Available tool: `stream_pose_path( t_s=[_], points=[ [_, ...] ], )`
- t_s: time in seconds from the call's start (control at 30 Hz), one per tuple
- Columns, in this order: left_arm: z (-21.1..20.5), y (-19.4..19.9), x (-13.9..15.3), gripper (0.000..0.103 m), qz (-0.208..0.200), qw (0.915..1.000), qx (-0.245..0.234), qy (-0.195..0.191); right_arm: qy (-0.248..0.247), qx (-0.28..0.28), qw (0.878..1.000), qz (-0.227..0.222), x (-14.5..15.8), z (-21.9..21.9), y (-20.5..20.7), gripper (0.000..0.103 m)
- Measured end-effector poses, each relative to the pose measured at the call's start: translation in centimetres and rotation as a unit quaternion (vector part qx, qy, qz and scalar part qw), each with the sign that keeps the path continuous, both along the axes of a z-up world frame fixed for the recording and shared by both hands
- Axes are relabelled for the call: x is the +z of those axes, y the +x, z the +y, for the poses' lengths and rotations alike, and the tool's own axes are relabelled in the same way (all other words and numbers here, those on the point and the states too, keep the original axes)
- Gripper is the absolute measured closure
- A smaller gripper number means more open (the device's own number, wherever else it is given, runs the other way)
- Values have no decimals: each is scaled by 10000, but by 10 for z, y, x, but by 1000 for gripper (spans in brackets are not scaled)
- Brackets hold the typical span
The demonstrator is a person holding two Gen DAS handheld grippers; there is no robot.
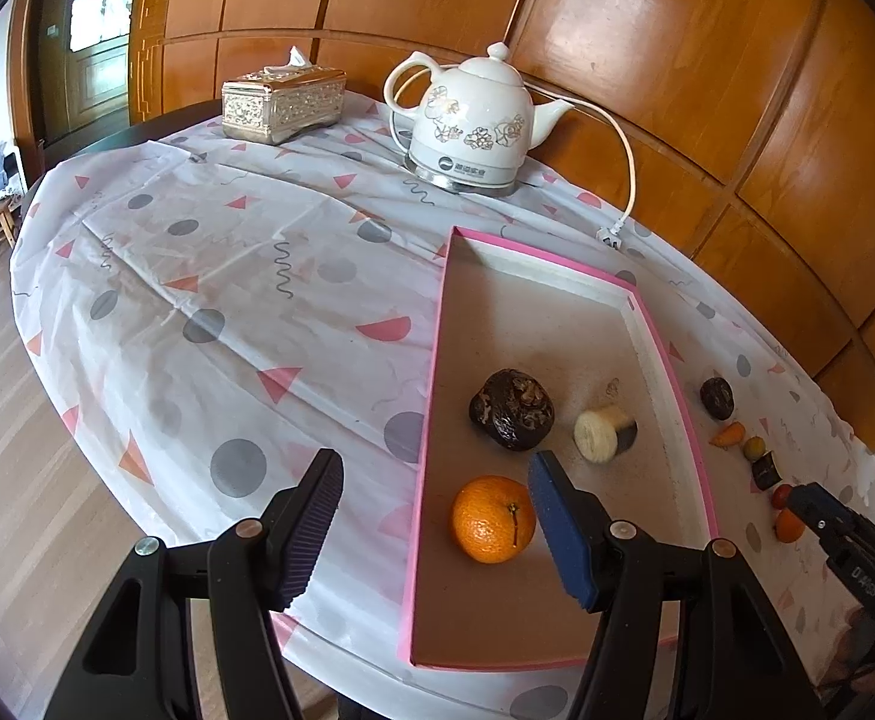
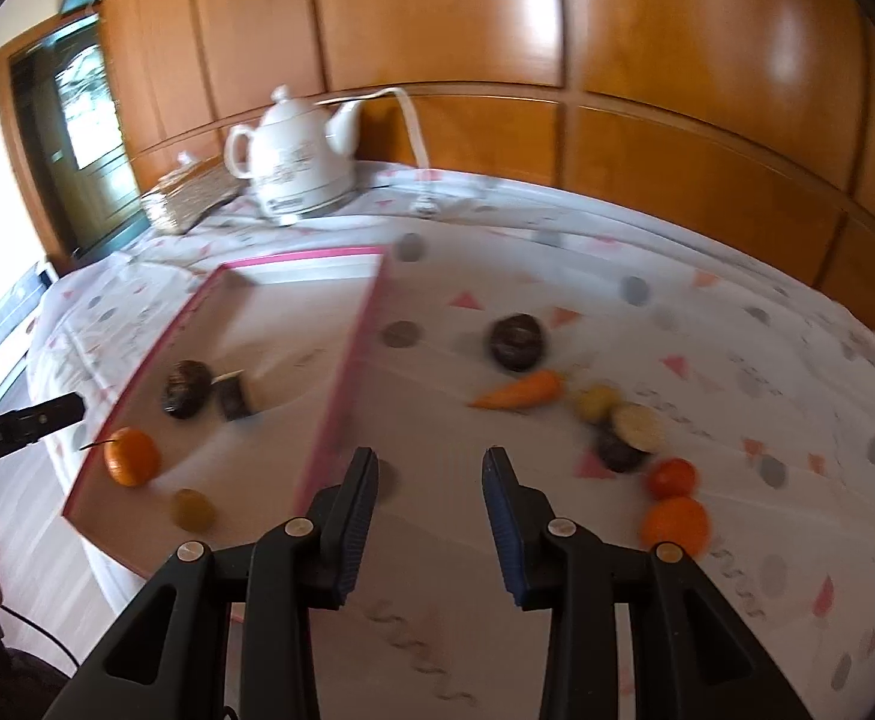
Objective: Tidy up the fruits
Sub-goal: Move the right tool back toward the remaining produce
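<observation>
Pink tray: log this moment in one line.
pink tray: four items in | both tools open, empty | table: six items left

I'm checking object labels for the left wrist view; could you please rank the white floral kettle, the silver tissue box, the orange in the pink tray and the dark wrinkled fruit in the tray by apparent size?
1. White floral ceramic kettle
2. Silver embossed tissue box
3. Round orange and dark wrinkled fruit in the pink tray: they look about alike, and the orange is nearer the camera, so unranked.
</observation>
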State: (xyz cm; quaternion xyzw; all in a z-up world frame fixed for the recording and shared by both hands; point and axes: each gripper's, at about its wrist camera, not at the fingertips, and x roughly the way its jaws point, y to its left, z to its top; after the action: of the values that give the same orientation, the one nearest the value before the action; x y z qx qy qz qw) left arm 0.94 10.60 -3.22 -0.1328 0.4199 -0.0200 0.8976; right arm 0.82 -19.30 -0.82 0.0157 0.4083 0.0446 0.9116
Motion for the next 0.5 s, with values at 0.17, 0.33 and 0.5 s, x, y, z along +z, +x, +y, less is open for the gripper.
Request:
stream_pose_path(
  t_s=[0.17,0.33,0.5],
  points=[
    [-5,0,0,38,23,10000,-52,47,26,-560,9984,18,-4,-36,-11,67],
    [-9,-1,2,38,-10,9999,-96,102,15,-1129,9936,39,-10,-73,-26,67],
    [-16,-1,7,38,-65,9996,-189,178,-22,-1674,9859,51,-15,-109,-41,66]
  ],
)
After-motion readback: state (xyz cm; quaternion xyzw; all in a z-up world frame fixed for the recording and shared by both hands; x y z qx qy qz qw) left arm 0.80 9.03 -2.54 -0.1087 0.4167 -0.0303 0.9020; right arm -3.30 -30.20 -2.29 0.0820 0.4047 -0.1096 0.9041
